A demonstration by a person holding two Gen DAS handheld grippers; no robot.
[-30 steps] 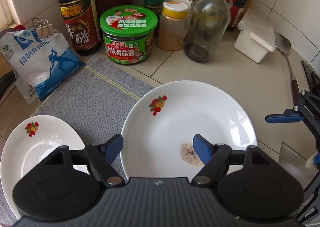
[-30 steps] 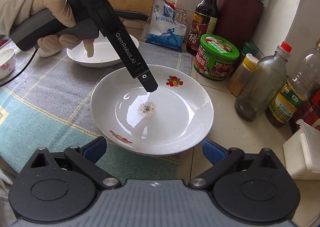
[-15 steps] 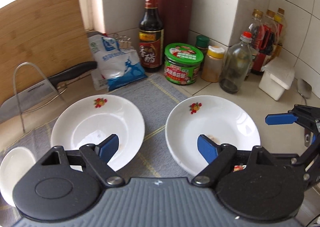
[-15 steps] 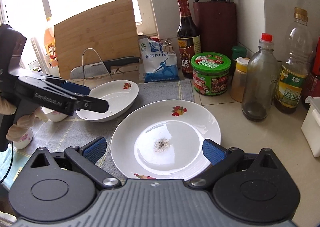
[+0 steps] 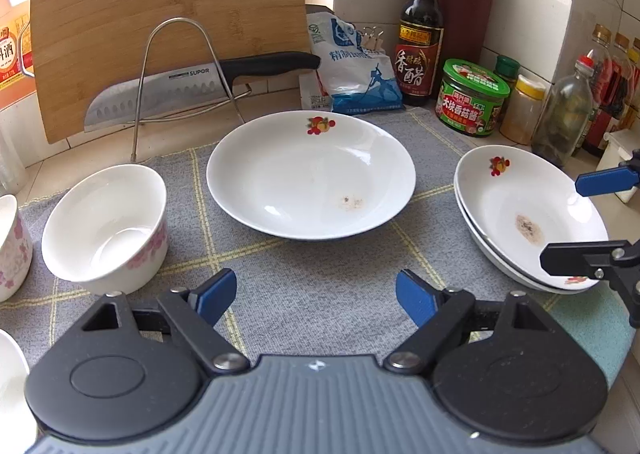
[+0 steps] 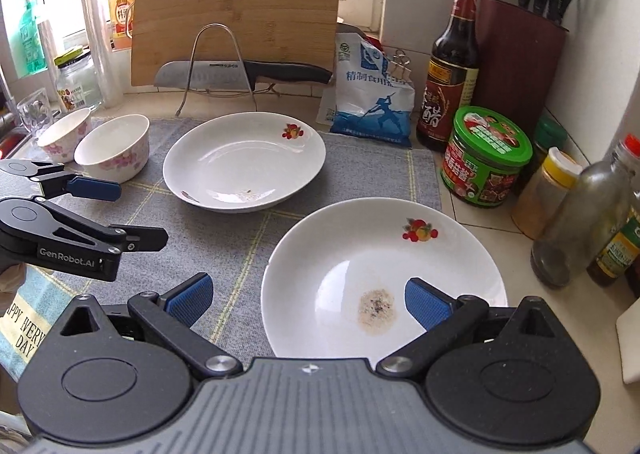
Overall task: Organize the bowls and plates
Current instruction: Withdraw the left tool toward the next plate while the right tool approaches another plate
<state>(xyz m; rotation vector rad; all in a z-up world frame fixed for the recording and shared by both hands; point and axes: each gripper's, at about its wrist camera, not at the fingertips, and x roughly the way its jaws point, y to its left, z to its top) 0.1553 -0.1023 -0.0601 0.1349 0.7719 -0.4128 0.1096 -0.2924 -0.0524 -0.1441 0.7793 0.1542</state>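
A white plate [image 5: 312, 174] with a fruit motif and a small stain lies mid-mat, ahead of my left gripper [image 5: 316, 298]. That gripper is open, with only mat between its blue pads. Two stacked white plates [image 5: 520, 210] sit at the mat's right edge, the top one stained. My right gripper [image 5: 580, 220] hovers over their right side, open and empty. In the right wrist view the stack [image 6: 384, 254] lies just under my right gripper [image 6: 308, 302], with the left gripper [image 6: 128, 214] at the left. A pink-flowered bowl [image 5: 104, 226] and a second bowl [image 5: 12, 238] stand at the left.
A grey checked mat [image 5: 320, 286] covers the counter. Behind it stand a bamboo cutting board [image 5: 168, 26], a knife [image 5: 192, 86] on a wire rack, a salt bag [image 5: 356, 74], a vinegar bottle [image 5: 420, 38], a green-lidded jar [image 5: 472, 102], spice jars and bottles [image 5: 568, 122].
My left gripper has swung left, away from the stained right-hand plate, and now faces the middle plate and the bowls, its jaws wider. The right gripper has drawn back a little over the stack.
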